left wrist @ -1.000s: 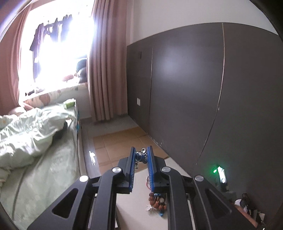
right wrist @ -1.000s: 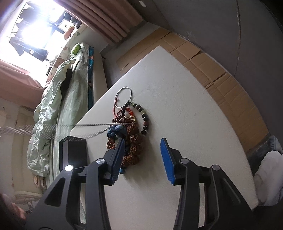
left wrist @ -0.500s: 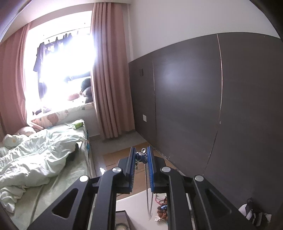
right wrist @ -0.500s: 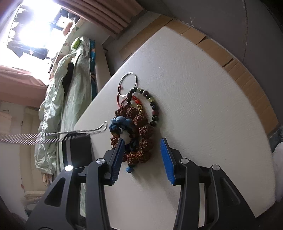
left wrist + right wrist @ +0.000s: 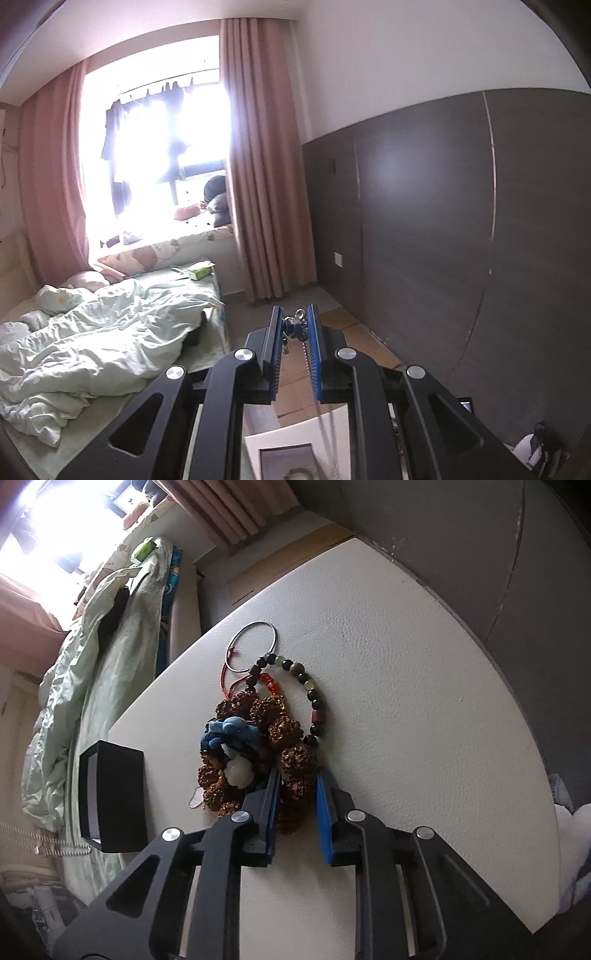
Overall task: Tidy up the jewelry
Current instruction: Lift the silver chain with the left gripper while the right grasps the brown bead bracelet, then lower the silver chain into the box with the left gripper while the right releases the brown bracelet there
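Left claw (image 5: 293, 325): black arms, blue ribbed pads. Chain (image 5: 306, 356): silver. Right claw (image 5: 297, 794): black, blue pads. Table (image 5: 406, 686): off-white, pebbled. Seed bracelet (image 5: 291, 738): rusty brown, knobbly. Bead bracelet (image 5: 314, 698): black, pale green, red. Bangle (image 5: 253, 651): silver. Box (image 5: 110, 797): black. Curtains (image 5: 266, 184): dusty pink. Duvet (image 5: 92, 332): pale mint.

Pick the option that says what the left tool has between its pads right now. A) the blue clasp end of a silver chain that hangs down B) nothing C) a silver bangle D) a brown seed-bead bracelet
A: in the left wrist view the left tool is closed on a blue clasp, and the silver chain hangs down from it toward the white table.
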A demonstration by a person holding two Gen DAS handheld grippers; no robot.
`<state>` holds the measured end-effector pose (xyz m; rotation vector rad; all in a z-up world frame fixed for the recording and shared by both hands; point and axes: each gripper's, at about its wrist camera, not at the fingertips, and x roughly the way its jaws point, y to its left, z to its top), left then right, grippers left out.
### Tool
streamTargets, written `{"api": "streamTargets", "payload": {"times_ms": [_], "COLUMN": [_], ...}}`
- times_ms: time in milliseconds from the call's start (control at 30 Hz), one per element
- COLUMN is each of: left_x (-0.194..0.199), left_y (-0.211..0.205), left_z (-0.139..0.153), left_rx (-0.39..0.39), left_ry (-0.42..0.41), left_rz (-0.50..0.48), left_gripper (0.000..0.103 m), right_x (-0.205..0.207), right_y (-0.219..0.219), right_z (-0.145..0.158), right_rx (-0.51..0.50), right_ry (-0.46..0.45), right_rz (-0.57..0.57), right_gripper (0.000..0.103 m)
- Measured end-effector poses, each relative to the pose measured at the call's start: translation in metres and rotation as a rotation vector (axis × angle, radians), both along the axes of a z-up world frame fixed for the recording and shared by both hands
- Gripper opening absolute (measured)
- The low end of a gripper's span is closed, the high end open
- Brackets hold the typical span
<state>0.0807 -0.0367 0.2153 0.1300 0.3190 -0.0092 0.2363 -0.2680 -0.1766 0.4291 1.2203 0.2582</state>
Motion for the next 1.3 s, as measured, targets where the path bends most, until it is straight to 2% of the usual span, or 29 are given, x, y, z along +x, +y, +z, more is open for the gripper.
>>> {"api": "streamTargets", "payload": {"times_ms": [133,333,700,833,1033,1300], "left_x": [-0.006,-0.002,0.02,0.024,0.031,0.044], "left_y": [0.015,0.03,0.049,0.055,0.066,0.076], "left_z": [0.006,-0.001,-0.034,-0.042,-0.067,-0.126], "left_rx": [-0.005,-0.018,-0.048,-0.059,-0.098,-0.18], "left_ry": [-0.007,0.006,0.062,0.07,0.097,0.163], "left_rz": [0.026,0.049,0.075,0.081,0.092,0.106], "left_gripper": [0.011,0.011,0.011,0.011,0.011,0.011], "right_x": [-0.006,-0.013,-0.023,-0.025,-0.024,-0.027], "right_y": [-0.005,-0.002,-0.004,-0.002,0.006,0.01], "right_z": [0.021,0.053,0.097,0.103,0.106,0.11], "right_rx": [0.084,0.211,0.361,0.386,0.411,0.426], "right_ry": [-0.062,-0.144,-0.273,-0.297,-0.319,-0.355], "right_rz": [0.025,0.072,0.091,0.102,0.114,0.119], "right_gripper": [0.019,0.019,0.019,0.019,0.019,0.019]}}
